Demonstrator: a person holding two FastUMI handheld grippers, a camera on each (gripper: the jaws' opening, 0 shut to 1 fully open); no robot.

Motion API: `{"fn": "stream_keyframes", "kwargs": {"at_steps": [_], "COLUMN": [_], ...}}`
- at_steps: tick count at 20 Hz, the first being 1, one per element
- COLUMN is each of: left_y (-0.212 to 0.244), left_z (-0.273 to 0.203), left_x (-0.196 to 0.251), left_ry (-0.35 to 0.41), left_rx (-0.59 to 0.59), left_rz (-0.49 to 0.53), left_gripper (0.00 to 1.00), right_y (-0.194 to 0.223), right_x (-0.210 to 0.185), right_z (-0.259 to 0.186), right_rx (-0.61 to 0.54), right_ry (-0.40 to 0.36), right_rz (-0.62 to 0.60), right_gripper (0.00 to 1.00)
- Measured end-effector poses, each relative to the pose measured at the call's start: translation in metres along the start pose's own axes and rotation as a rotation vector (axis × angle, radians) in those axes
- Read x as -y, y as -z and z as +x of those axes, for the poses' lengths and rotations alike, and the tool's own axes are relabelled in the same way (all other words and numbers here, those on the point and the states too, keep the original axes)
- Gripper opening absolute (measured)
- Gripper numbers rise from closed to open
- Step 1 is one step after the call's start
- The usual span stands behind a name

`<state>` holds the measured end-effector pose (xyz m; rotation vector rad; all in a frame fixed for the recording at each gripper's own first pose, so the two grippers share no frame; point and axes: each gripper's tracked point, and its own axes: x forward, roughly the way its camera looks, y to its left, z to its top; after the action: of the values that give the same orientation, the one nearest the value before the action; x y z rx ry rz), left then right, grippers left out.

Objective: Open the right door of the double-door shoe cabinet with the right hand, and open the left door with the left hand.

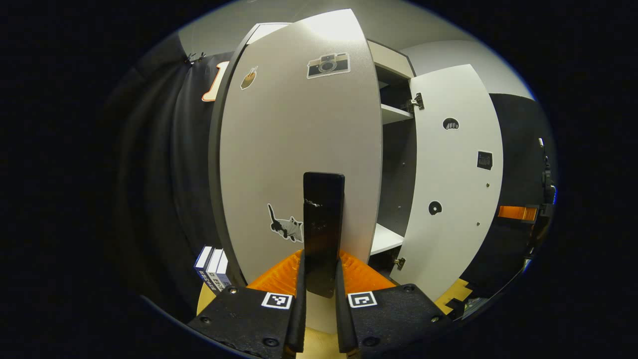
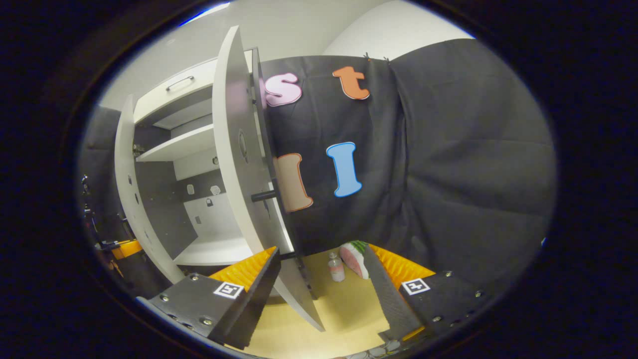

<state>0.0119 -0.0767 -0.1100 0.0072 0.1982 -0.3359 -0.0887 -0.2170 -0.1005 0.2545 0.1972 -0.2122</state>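
- The shoe cabinet (image 2: 199,164) stands on a pale wooden floor (image 2: 319,319) in front of black cloth, and its white shelves (image 1: 394,113) are exposed because both doors are swung out.
- In your left gripper view the left door (image 1: 299,149) sits right ahead, wide open, with a camera sticker (image 1: 328,65) near its top and a cat sticker (image 1: 287,227) lower down; the right door (image 1: 456,174) stands open farther off, its inner face and hinges towards you.
- A few books (image 1: 212,267) stand on the floor beside the left door's bottom corner.
- Your left gripper (image 1: 321,299) is closed down on the dark upright handle (image 1: 323,224) of the left door, with both fingers pressing its lower end.
- In your right gripper view the right door shows edge-on, its dark handle (image 2: 264,196) sticking out towards the cloth.
- Your right gripper (image 2: 324,289) is spread wide and holds nothing; the door's lower edge runs down between its fingers, and I cannot tell whether it touches them.
- A small bottle (image 2: 336,267) and a watermelon-patterned object (image 2: 355,257) sit on the floor beyond it.
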Motion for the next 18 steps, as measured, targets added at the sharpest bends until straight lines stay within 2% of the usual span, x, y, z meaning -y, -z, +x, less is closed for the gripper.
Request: {"fn": "stream_keyframes", "kwargs": {"at_steps": [18], "left_y": [0.001], "left_z": [-0.018], "left_x": [-0.022], "left_ry": [-0.079], "left_rx": [0.001], "left_rz": [-0.005], "left_gripper": [0.26], "right_y": [0.002], "right_x": [0.008], "right_z": [0.011], "right_rx": [-0.002], "right_ry": [-0.006], "right_rz": [0.014], "right_gripper": [0.99]}}
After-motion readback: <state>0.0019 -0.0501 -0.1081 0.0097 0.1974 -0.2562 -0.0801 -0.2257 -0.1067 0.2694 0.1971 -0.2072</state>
